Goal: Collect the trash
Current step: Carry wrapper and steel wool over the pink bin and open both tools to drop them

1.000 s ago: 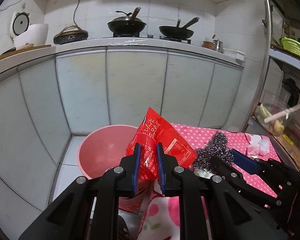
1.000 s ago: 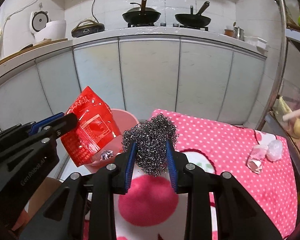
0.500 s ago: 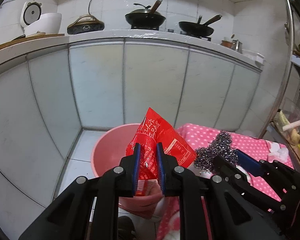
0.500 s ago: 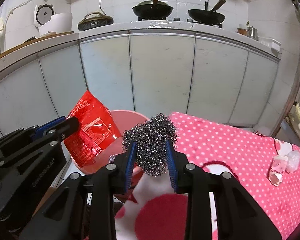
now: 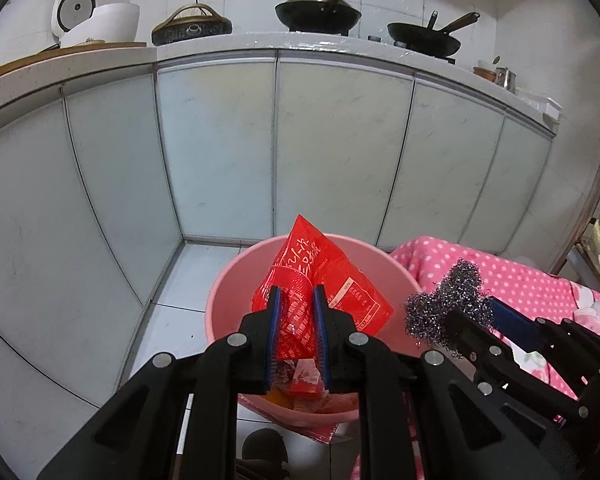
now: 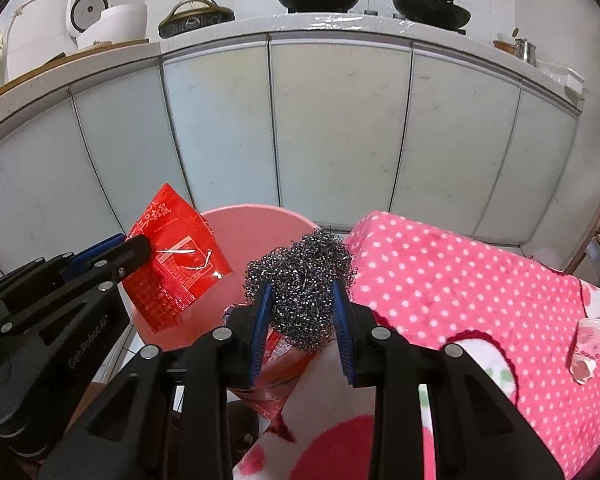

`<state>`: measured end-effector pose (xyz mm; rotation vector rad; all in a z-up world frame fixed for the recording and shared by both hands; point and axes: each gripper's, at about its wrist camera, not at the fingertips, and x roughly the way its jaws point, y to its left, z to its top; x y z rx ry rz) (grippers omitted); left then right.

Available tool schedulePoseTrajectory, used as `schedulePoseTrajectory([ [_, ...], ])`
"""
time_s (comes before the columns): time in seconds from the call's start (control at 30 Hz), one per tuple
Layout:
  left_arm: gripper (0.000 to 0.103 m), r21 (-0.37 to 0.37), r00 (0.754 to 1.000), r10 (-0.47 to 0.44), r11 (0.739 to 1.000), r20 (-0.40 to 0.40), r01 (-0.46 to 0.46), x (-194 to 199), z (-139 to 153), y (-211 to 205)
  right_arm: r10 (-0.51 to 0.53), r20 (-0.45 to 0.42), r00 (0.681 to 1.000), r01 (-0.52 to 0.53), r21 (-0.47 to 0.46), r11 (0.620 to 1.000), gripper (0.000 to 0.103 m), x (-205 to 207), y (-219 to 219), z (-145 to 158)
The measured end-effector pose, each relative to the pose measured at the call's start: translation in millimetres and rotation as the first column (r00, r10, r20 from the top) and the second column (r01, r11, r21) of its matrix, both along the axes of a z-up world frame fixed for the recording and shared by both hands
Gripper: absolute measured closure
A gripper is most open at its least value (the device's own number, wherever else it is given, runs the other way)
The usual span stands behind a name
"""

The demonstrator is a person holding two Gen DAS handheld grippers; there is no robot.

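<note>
- My left gripper (image 5: 296, 300) is clamped on a red wrapper (image 5: 320, 280), held above the pink bucket (image 5: 228, 292).
- My right gripper (image 6: 302, 300) squeezes a steel scrubber (image 6: 300, 268) near the bucket's rim, at the edge of the dotted cloth (image 6: 460, 272).
- Step in hand: the drop. Next I would centre both over the bucket and let go.
- Crumpled scraps (image 6: 588, 340) lie on the cloth, not yet collected.

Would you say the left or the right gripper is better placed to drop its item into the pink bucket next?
Probably the left gripper: its red wrapper hangs over the pink bucket, while the right gripper's steel wool sits nearer the rim.
</note>
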<state>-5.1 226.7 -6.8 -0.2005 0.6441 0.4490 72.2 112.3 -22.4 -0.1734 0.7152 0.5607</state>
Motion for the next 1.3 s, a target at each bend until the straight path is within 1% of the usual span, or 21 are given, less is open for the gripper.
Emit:
schedulePoseTrajectory([
  [0.37, 0.087, -0.009, 0.999, 0.02, 1.0, -0.05, -0.02, 18.2, -19.7, 14.5, 0.018, -0.045, 0.999, -0.018, -0.015, 1.0, 0.073, 15.5, 14.5, -18.6],
  [0.73, 0.087, -0.026, 0.993, 0.031, 0.999, -0.111, -0.034, 39.0, -40.7, 22.4, 0.043, -0.097, 0.994, -0.047, -0.034, 0.998, 0.073, 30.6, 29.6, -37.3],
  [0.93, 0.087, -0.036, 0.989, 0.036, 0.998, -0.14, -0.041, 48.4, -51.0, 24.5, 0.048, -0.112, 0.993, -0.053, -0.045, 0.998, 0.073, 38.1, 33.8, -43.9],
  [1.2, 0.087, -0.052, 0.987, 0.042, 0.997, -0.157, -0.051, 57.3, -58.9, 29.8, 0.051, -0.126, 0.991, -0.059, -0.06, 0.996, 0.073, 46.6, 39.3, -49.7],
  [1.3, 0.084, -0.054, 0.985, 0.047, 0.997, -0.165, -0.057, 60.6, -62.5, 32.7, 0.056, -0.133, 0.99, -0.064, -0.061, 0.996, 0.073, 49.3, 41.4, -52.6],
])
